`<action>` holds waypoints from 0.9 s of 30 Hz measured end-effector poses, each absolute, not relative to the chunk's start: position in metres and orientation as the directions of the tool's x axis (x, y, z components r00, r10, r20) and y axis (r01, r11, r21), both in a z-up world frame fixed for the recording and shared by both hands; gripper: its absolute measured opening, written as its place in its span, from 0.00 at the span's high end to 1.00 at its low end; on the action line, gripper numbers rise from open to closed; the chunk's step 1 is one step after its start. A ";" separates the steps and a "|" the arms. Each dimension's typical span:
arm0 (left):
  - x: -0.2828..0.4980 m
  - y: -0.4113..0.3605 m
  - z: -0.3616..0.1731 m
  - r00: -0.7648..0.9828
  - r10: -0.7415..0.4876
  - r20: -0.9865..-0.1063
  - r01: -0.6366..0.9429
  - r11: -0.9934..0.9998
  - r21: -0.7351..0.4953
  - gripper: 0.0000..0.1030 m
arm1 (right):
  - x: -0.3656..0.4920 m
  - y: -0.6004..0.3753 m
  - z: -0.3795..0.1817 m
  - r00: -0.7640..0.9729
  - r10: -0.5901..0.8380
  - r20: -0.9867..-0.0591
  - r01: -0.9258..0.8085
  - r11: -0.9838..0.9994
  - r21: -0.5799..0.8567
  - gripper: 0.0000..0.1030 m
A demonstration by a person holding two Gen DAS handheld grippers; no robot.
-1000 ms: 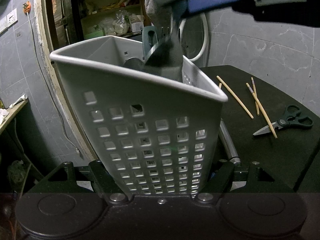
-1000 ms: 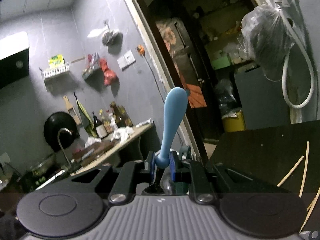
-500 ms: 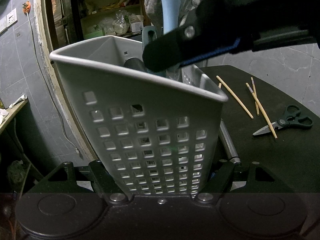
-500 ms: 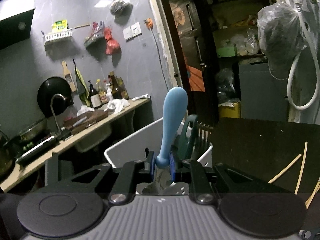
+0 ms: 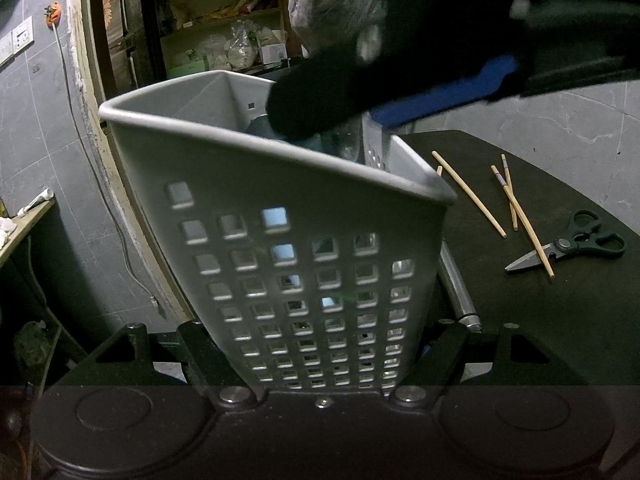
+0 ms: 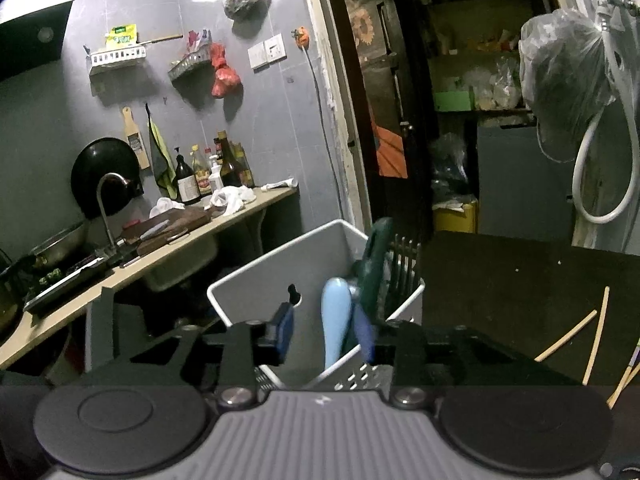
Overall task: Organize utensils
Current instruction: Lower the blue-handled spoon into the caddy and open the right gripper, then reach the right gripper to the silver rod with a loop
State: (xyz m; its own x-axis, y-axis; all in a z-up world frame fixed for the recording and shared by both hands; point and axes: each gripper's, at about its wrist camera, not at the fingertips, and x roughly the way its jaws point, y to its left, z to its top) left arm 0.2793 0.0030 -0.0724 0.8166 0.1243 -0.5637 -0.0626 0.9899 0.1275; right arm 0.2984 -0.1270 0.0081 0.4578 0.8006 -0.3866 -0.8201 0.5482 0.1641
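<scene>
We held the white perforated caddy clamped between the fingers of the left gripper, tilted at the edge of the dark table, its rounded rim and square-holed plastic wall filling the left wrist view. Our right gripper hung over the caddy's mouth; its jaws had just been opening, and the blue pads stood apart, with the pale blue handle of the utensil loose between them, leaning toward the right pad and already down inside the caddy beside a dark green handle. We judged the blue-handled utensil to be light and stiff, its handle smooth, rounded and bulbous at the end, so a little slippery; the narrower neck below the bulb looked the surest place to take it. The caddy seemed thin, light moulded plastic, rigid enough to be pinched by its base yet apt to tip when loaded on one side. Well apart on the table lay several slim wooden chopsticks, crossed and scattered, and a pair of scissors with black looped handles and steel blades. We reckoned the chopsticks light, hard and prone to roll, best taken near the middle, and the scissors heavier and best gripped across the closed blades or the pivot.
</scene>
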 end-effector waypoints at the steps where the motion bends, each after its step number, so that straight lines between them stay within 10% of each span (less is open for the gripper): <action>1: 0.279 0.003 -0.073 0.817 0.124 -0.563 -0.063 0.990 0.128 0.24 | 0.297 -0.130 0.010 0.466 0.802 -0.374 -0.819 0.551 0.160 0.49; 12: 0.278 0.002 -0.071 0.817 0.122 -0.564 -0.063 0.990 0.123 0.25 | 0.309 -0.180 0.012 0.668 0.664 -0.336 -0.665 0.735 0.130 0.01; 27: 0.277 0.003 -0.071 0.816 0.122 -0.564 -0.063 0.990 0.123 0.25 | 0.348 -0.169 -0.068 0.587 0.441 -0.679 -0.498 0.858 0.127 0.00</action>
